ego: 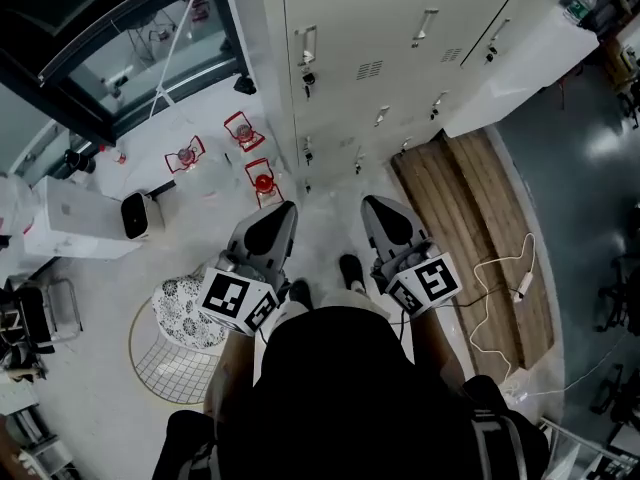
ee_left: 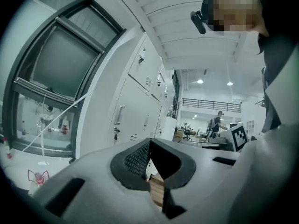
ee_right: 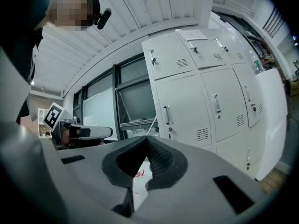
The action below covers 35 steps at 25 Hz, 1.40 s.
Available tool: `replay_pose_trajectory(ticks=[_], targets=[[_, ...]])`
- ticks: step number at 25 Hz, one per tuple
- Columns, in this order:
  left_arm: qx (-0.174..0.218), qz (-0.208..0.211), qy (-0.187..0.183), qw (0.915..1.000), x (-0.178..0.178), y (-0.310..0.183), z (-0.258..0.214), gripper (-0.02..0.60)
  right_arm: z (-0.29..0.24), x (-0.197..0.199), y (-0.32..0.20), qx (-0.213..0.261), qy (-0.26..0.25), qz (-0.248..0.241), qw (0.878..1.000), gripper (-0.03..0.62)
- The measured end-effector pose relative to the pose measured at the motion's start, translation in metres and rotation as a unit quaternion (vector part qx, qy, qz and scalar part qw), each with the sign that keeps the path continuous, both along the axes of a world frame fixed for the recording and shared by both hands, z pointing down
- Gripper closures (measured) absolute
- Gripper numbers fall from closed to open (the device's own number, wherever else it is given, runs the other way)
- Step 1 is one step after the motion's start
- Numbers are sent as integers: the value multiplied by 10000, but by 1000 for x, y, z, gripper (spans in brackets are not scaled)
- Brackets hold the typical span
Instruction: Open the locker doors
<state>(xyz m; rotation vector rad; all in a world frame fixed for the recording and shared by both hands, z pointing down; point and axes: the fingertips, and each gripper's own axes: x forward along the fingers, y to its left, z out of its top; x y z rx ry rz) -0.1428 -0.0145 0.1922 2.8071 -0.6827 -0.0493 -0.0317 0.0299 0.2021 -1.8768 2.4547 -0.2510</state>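
left hand-held gripper (ego: 283, 210) and right hand-held gripper (ego: 373, 204) both closed, empty, short of lockers (ego: 400, 58); open one before reaching a handle (ego: 306, 40)

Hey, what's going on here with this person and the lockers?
A person stands facing a bank of white lockers with a gripper in each hand. The left gripper and right gripper are both shut and empty. They point at the lockers but stop short of them. The doors in front of the person are closed, and neither gripper touches the handles.
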Motion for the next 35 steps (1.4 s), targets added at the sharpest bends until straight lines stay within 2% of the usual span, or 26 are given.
replay_pose_trajectory(ticks=[4, 9, 14, 24, 35], targets=[[-36, -287, 35, 9996, 16, -13, 0, 563, 8, 11, -22, -97, 105, -330, 9994, 589], [-176, -873, -73, 9960, 26, -19, 7, 563, 23, 19, -43, -277, 106, -948, 9951, 589], [-307, -1205, -133, 9922, 44, -23, 20, 563, 42, 29, -62, -353, 30, -1331, 9905, 589], [-593, -1851, -302, 9805, 66, -20, 56, 563, 93, 34, -81, -656, 291, -2139, 9742, 589], [-808, -2291, -442, 9690, 63, -14, 98, 563, 153, 32, -91, -1006, 257, -2379, 9657, 589]])
